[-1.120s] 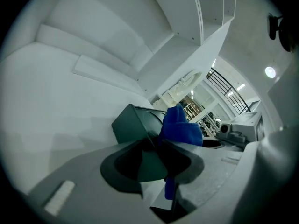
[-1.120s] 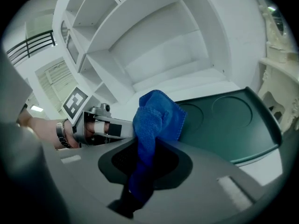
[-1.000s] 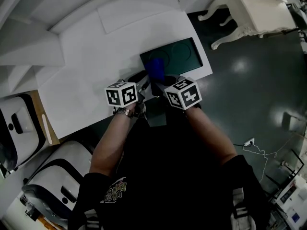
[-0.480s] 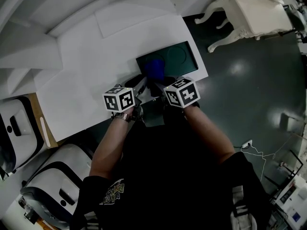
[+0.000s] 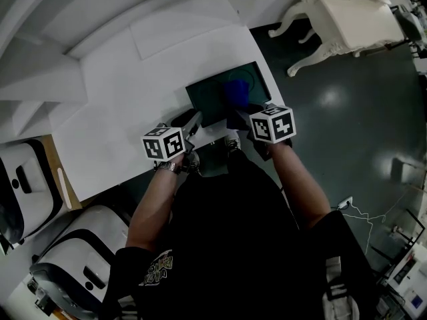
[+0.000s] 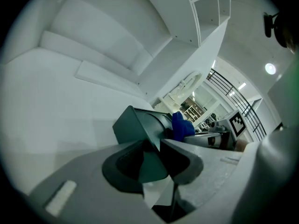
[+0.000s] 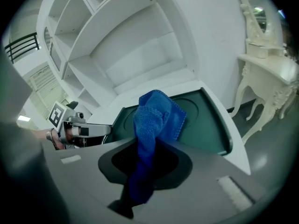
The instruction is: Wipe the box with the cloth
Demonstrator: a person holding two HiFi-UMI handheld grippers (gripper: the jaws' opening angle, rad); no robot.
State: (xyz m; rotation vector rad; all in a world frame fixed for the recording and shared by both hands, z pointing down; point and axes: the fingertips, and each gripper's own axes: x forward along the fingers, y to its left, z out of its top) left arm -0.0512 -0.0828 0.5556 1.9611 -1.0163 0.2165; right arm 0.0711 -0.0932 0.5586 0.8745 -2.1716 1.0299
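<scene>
Right hand-held gripper (image 7: 156, 148): jaws clenched on a blue cloth (image 7: 156, 115), whose free end is bunched upward and rests on the top face of the box (image 7: 205, 125). Left hand-held gripper (image 6: 156, 146): jaws closed on the near corner of the same dark green box, apparently bracing it. In the head view the box (image 5: 207, 95) lies flat near the front right edge of the white desk (image 5: 133, 99), with the cloth (image 5: 235, 91) over its right half, just ahead of the right hand-held gripper (image 5: 243, 112); the left hand-held gripper (image 5: 193, 122) meets the box's near left corner.

Step in hand, as judged: wiping of the top face, cloth in contact. The next stroke calls for dragging the cloth across the lid under light downward pressure while the left grip keeps the box from sliding toward the desk edge.
</scene>
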